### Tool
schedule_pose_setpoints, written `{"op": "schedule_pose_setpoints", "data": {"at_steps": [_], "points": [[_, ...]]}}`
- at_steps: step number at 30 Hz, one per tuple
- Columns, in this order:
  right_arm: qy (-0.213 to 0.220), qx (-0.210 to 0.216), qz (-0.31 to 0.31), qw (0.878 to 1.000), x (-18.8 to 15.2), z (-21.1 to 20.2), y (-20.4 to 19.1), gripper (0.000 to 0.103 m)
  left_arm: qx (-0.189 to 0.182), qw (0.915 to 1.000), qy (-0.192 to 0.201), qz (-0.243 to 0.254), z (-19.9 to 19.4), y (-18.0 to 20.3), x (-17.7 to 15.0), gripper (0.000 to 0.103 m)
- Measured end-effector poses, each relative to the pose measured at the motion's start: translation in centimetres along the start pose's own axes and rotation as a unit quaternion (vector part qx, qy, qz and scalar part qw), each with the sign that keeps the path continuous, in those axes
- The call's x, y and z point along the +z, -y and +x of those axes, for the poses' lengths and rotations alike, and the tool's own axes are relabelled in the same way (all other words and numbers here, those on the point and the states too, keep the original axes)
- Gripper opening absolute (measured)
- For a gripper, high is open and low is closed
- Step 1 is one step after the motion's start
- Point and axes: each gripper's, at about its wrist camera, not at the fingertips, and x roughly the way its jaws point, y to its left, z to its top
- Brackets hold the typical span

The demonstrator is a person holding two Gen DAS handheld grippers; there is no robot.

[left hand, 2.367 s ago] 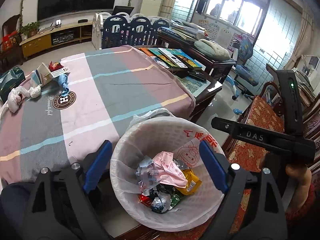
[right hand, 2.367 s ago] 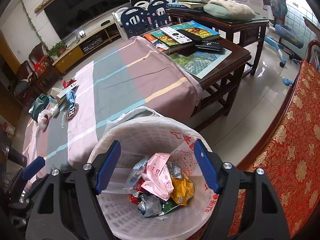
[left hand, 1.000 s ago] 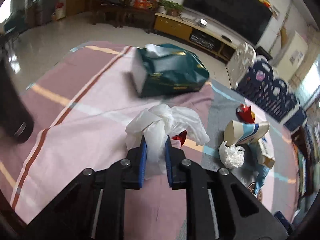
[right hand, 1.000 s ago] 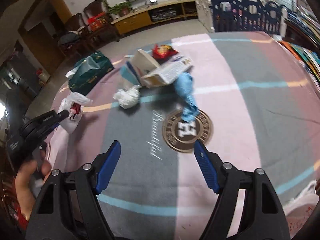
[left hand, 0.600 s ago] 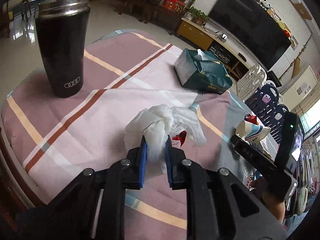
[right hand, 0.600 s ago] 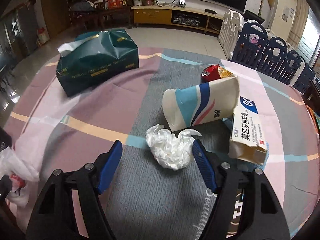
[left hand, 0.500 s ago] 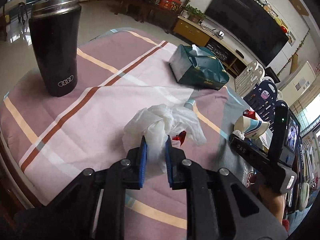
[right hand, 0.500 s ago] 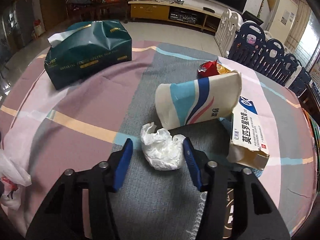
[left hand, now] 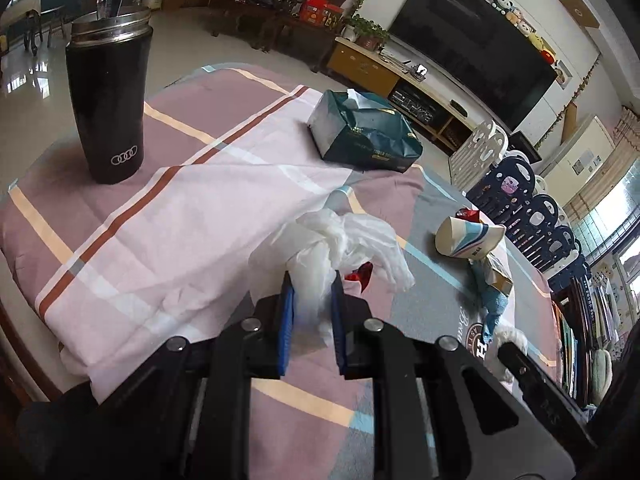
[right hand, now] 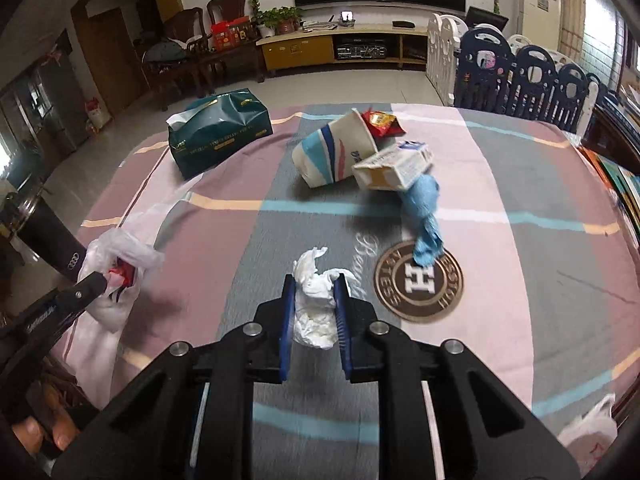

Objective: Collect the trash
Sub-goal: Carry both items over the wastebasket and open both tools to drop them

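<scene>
Two grips are on now, vs one a sec ago. Right gripper (right hand: pixel 314 308) has just been closing its jaws round the crumpled tissue (right hand: pixel 316 300), and the blue pads now pinch it at both sides w/ the wad bulging out above and below. Half a sec back that wad lay on the cloth beside the paper cup (right hand: pixel 334 152); now it sits well nearer the round logo, apart from the cup, so it looks lifted and pulled back. Left gripper (left hand: pixel 312 304) is clamped as tight as before on the white plastic bag (left hand: pixel 340 244), a red wrapper showing at the bag's right edge; the view there has swung so the black mug (left hand: pixel 108 104) stands larger at left.

Meaning for the job, imo: both hands are loaded, so the next trip is to the bin, and the tissue pick is done bar the carry.

Left on the table cloth (right hand: pixel 500 184): cup on its side, red snack wrapper (right hand: pixel 382 122) at its mouth, small carton (right hand: pixel 394 168) leaning on the cup, blue rag (right hand: pixel 424 212) trailing from under the carton. Green tissue pack (right hand: pixel 220 136) prob isn't trash.

Hard to tell: whether the wad is fully clear of the cloth. Bin is mostly cut off, only a white scrap at the right-wrist view's bottom right corner, maybe its liner. Left-wrist view's lower right is blocked by the other tool's dark body.
</scene>
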Motion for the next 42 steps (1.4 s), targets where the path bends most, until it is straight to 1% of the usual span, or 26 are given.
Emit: {"op": "schedule_pose_setpoints", "data": {"at_steps": [5, 9, 13, 17, 20, 22, 27, 31, 36, 42], "points": [[-0.019, -0.004, 0.049, 0.999, -3.6, -4.0, 3.0, 0.02, -0.021, 0.9997, 0.003, 0.008, -3.3, 1.1, -1.2, 0.018], [0.001, -0.01, 0.061, 0.998, -4.3, -7.8, 4.9, 0.02, -0.031, 0.9993, 0.009, 0.018, -6.2, 2.1, -2.1, 0.018], [0.033, -0.014, 0.065, 0.997, -4.5, -12.1, 6.5, 0.02, -0.037, 0.9978, 0.013, 0.053, -8.9, 4.6, -4.0, 0.018], [0.056, -0.032, 0.068, 0.996, -4.8, -16.3, 8.5, 0.02, -0.059, 0.9948, 0.002, 0.083, -10.8, 7.6, -6.3, 0.018], [0.069, -0.049, 0.076, 0.994, -5.4, -19.0, 10.1, 0.02, -0.079, 0.9886, 0.009, 0.127, -12.9, 10.2, -8.3, 0.018], [0.072, -0.057, 0.082, 0.992, -6.0, -20.3, 10.9, 0.02, -0.09, 0.9853, 0.015, 0.144, -14.2, 11.0, -9.3, 0.018], [0.068, -0.083, 0.073, 0.992, -7.7, -22.5, 11.8, 0.02, -0.113, 0.9788, 0.015, 0.17, -16.5, 12.4, -11.1, 0.018], [0.065, -0.085, 0.082, 0.991, -9.0, -23.5, 12.6, 0.02, -0.123, 0.9751, 0.015, 0.184, -17.6, 13.1, -12.1, 0.018], [0.067, -0.084, 0.089, 0.99, -9.9, -24.2, 13.0, 0.02, -0.126, 0.9746, 0.015, 0.184, -18.1, 13.1, -12.2, 0.018], [0.06, -0.073, 0.094, 0.991, -10.1, -23.5, 12.9, 0.02, -0.126, 0.975, 0.005, 0.183, -17.5, 13.0, -12.2, 0.018]]}}
